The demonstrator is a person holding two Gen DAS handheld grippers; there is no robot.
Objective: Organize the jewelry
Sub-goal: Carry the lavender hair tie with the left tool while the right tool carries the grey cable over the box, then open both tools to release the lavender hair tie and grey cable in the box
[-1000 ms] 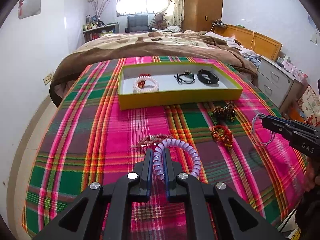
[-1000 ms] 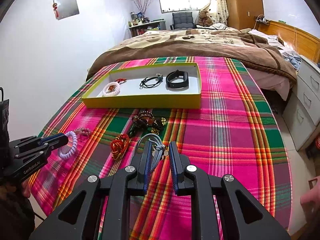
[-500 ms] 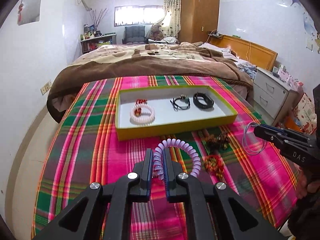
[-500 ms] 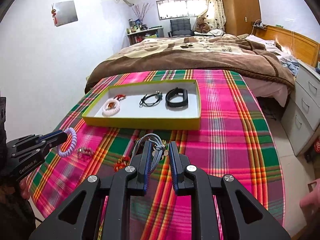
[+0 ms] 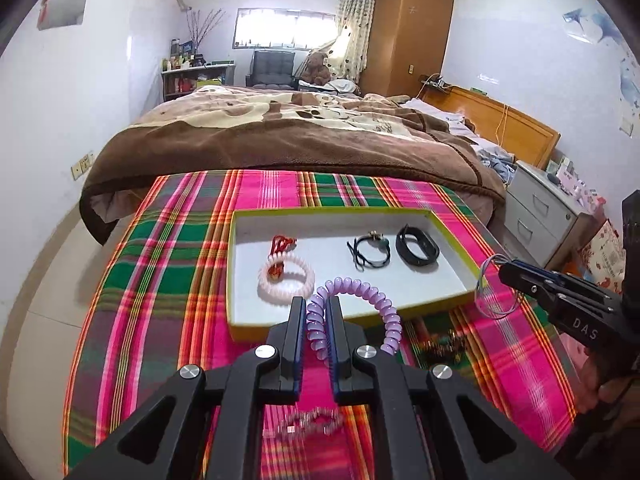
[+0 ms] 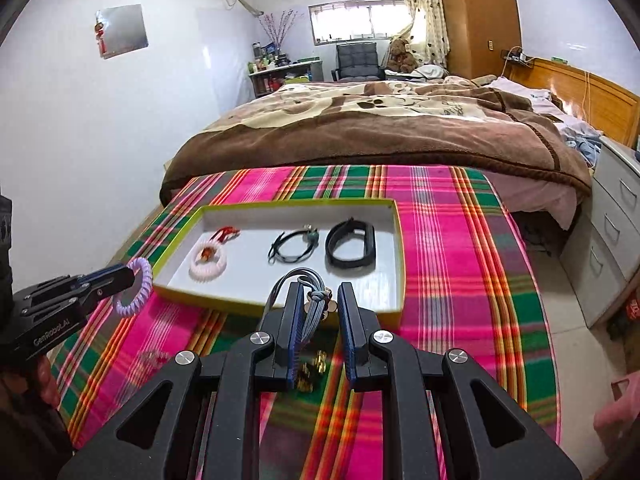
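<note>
- Purple spiral bracelet (image 5: 356, 312), pinched in left claw (image 5: 316, 320), hangs above yellow-rimmed tray (image 5: 230, 280)'s near edge; lower it onto bare white floor.
- Right claw (image 6: 318, 312) pinches grey cord bracelet (image 6: 308, 300); set it apart from black band (image 6: 352, 246).

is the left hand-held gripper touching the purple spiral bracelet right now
Touching. The left wrist view shows the left hand-held gripper with both pads pressed on the purple spiral bracelet, whose coils sit squeezed between them with no gap.
</note>
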